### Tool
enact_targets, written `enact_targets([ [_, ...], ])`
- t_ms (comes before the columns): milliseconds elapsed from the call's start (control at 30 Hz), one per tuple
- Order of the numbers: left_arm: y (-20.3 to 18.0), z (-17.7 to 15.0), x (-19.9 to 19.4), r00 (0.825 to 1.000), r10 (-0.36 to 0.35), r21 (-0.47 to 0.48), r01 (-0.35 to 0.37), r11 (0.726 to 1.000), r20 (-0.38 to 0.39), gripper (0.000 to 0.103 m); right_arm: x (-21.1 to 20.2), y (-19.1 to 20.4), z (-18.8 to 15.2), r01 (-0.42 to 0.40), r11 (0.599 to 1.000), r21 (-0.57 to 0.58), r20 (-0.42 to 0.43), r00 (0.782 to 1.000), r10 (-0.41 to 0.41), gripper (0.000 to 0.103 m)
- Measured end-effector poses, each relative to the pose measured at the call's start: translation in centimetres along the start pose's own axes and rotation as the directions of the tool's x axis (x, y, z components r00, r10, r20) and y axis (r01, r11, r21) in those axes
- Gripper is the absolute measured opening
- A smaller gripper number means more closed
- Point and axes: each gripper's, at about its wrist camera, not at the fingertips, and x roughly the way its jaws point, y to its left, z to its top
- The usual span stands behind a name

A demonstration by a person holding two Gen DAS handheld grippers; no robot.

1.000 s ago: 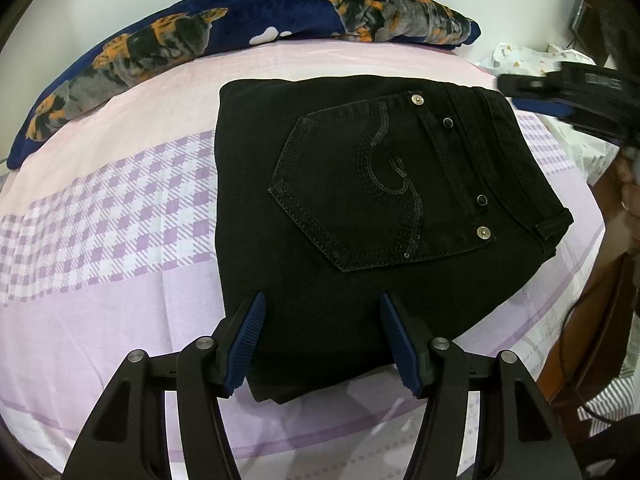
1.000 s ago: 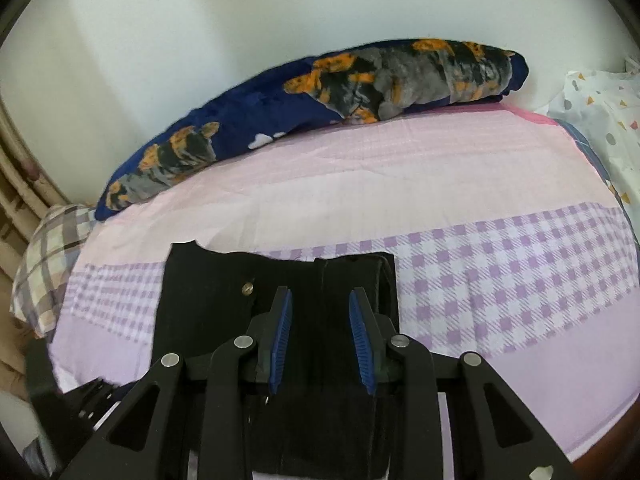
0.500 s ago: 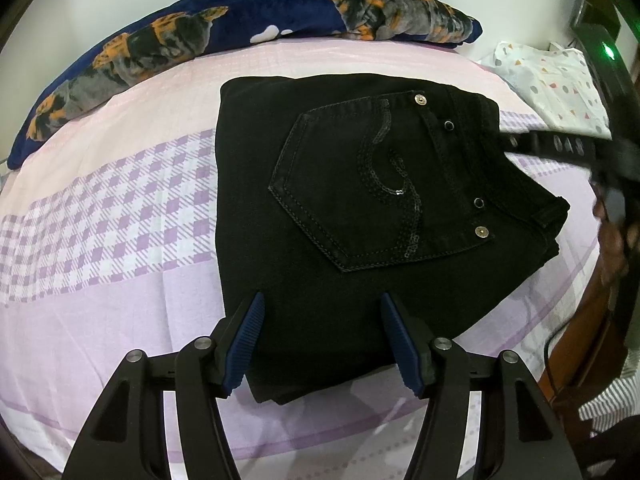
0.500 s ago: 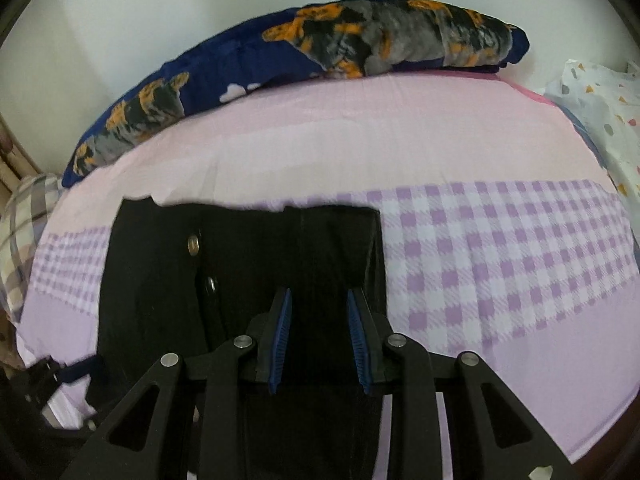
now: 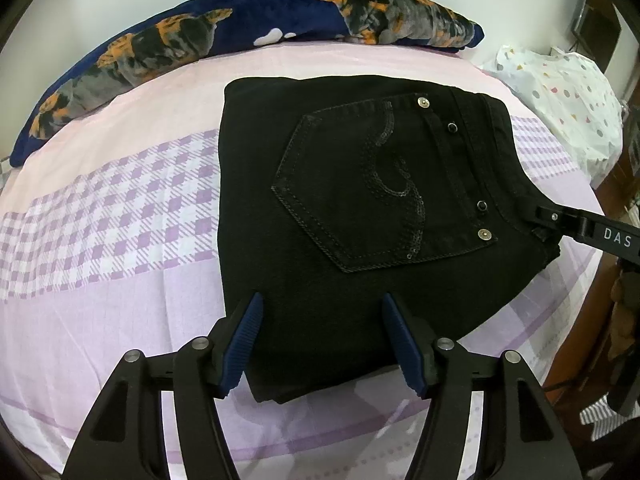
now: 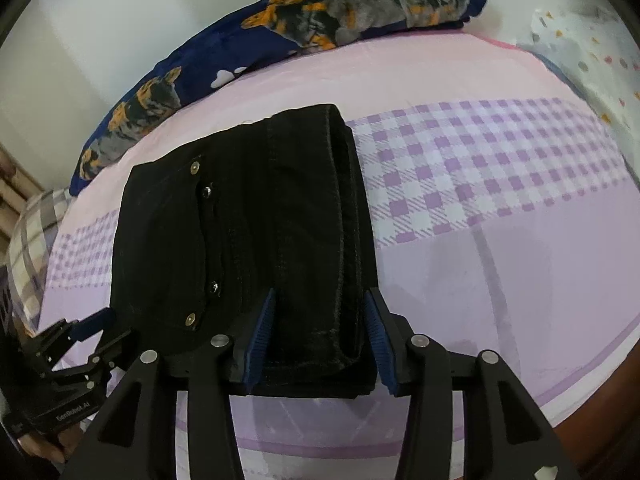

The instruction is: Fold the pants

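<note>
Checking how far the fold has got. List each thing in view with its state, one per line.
Pants: folded into a compact stack, flat on the bed, back pocket up.
Left gripper: open, fingers astride the near edge of the pants.
Right gripper: jaws opening, waistband end between them.
Blanket: bunched along the far edge.
Bed sheet: spread smooth.

Left gripper [image 5: 322, 340] angled down, jaws wide, gripping nothing. Right gripper [image 6: 320, 338] angled steeply down, jaws opening, cloth between the pads.

Soft even daylight, sharp centre, strong fisheye bending and dark corners.
</note>
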Motion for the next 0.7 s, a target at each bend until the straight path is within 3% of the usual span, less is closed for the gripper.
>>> enact_targets([
  [167,0.0,-0.1,-0.3,1.000,-0.004,-0.008,0.004,1.000,0.007,0.064,0.0,-0.1,0.0,-0.005,1.000,0.007,0.004,1.000,0.005,0.043],
  [233,0.2,-0.2,-0.4,1.000,-0.015,-0.017,0.015,1.000,0.013,0.065,0.1,-0.2,0.1,0.008,1.000,0.000,-0.001,1.000,-0.008,0.049],
  [267,0.4,-0.2,-0.6,1.000,-0.026,-0.023,0.026,0.999,0.015,0.065,0.3,-0.4,0.3,0.011,1.000,0.005,-0.007,1.000,-0.011,0.057],
  [500,4.4,-0.1,-2.1,0.989,-0.142,-0.159,0.148,0.976,0.048,0.065,1.0,-2.0,1.1,-0.097,0.995,0.034,-0.061,0.993,0.099,0.056],
  [700,7.7,0.3,-1.1,0.969,-0.246,-0.280,0.241,0.929,0.018,0.065,1.7,-3.2,2.2,-0.220,0.975,0.040,-0.116,0.968,0.224,0.057],
])
